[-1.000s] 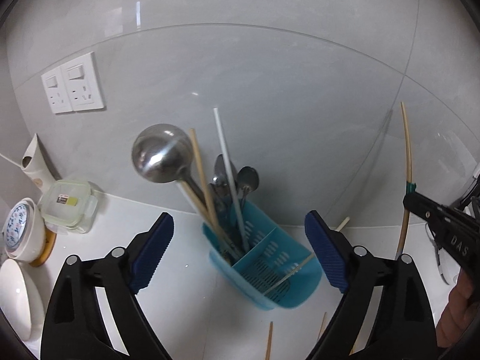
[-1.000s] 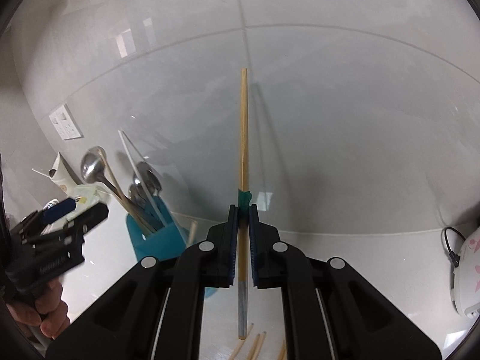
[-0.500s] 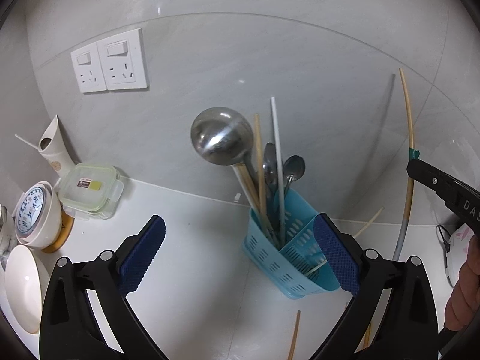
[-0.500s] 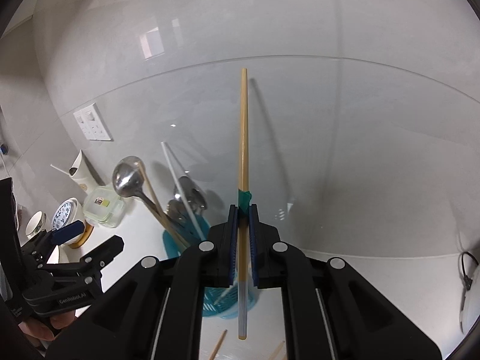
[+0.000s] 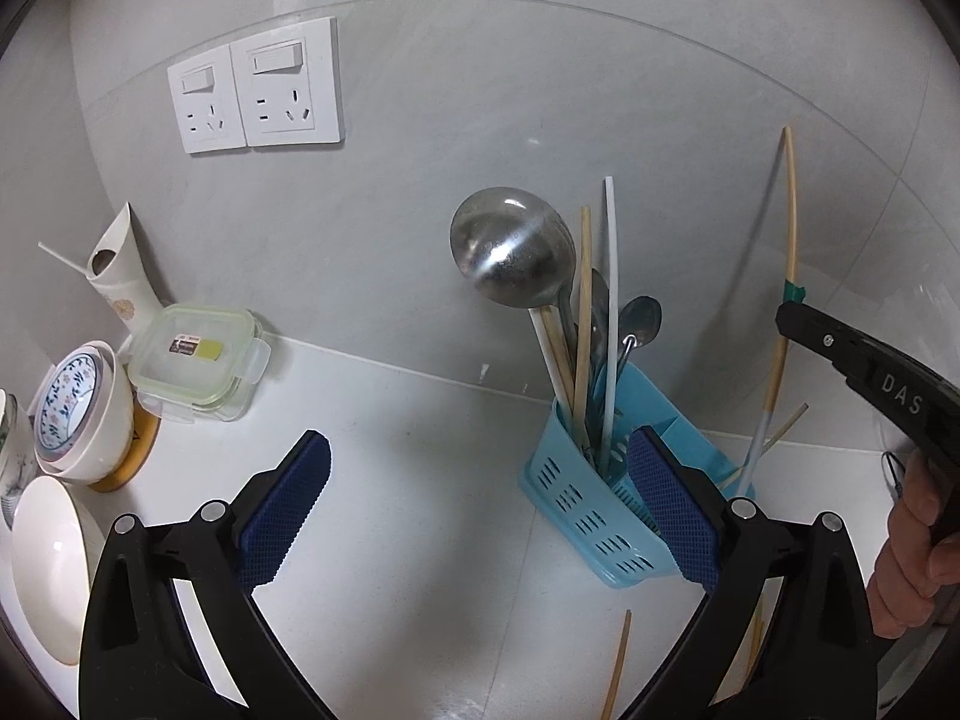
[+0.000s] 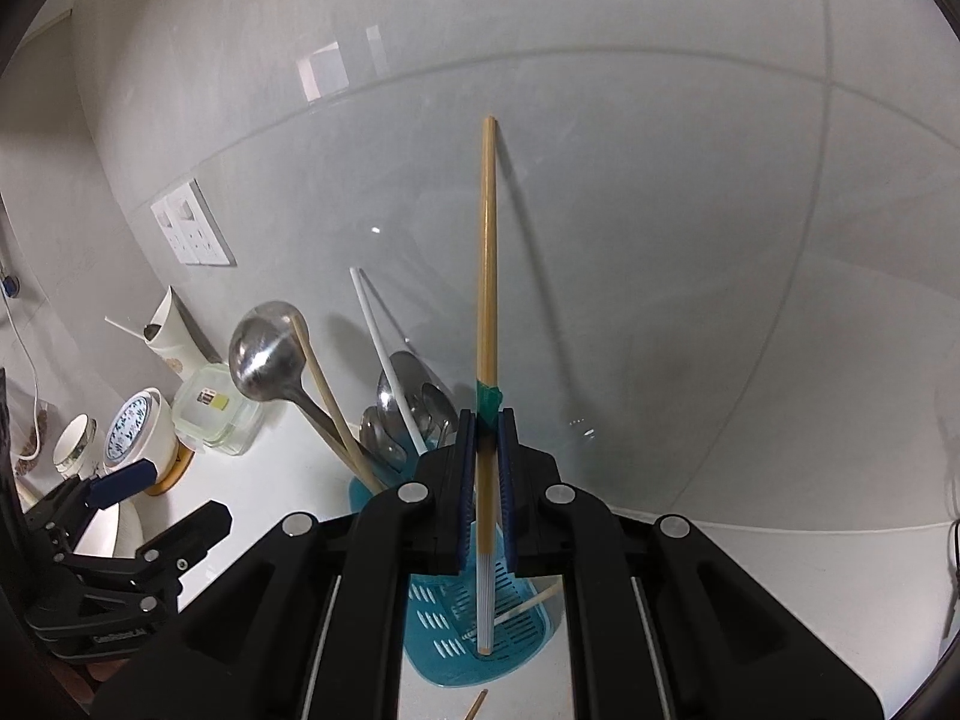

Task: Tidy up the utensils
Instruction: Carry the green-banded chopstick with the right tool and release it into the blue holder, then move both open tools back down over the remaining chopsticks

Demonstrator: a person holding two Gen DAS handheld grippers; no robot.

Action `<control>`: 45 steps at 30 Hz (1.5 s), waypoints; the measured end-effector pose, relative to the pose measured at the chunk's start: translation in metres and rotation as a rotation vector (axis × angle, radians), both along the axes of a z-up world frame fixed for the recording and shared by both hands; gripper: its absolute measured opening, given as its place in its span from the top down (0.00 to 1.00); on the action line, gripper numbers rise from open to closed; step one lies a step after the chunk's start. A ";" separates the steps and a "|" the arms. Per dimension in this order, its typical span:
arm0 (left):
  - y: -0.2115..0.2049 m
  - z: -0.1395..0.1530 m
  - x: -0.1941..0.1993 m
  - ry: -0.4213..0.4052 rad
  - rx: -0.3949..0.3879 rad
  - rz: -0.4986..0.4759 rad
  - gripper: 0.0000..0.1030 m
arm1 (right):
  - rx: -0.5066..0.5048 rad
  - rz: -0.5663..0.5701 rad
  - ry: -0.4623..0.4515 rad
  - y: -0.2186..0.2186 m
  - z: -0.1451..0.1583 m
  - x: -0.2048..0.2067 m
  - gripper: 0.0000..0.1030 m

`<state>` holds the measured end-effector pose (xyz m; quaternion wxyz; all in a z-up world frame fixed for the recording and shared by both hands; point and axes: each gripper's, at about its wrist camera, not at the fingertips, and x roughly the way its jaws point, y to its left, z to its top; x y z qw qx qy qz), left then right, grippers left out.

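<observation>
Our right hand-held gripper (image 6: 485, 468) is clamped tight on a long wooden chopstick (image 6: 486, 252) with a band of green tape, pinched just below the tape so the stick stands nearly upright, its long axis running top to bottom in the right wrist view. Its lower tip hangs above the right-hand compartment of the blue utensil holder (image 6: 474, 618), where one loose stick already leans; we judge the coming move is a straight drop along that axis. The holder's left compartment carries a ladle (image 5: 510, 255), spoons and more chopsticks. Our left hand-held gripper (image 5: 480, 516) is spread wide and holds nothing, sitting on the near side of the holder (image 5: 591, 516) above the white table (image 5: 390, 450).
</observation>
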<state>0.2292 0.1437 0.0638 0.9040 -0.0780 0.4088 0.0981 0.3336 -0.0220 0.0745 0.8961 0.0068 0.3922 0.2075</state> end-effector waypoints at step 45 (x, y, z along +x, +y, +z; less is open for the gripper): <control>-0.071 0.004 -0.043 0.022 -0.041 -0.145 0.06 | -0.149 -0.223 0.067 -0.112 -0.021 -0.106 0.08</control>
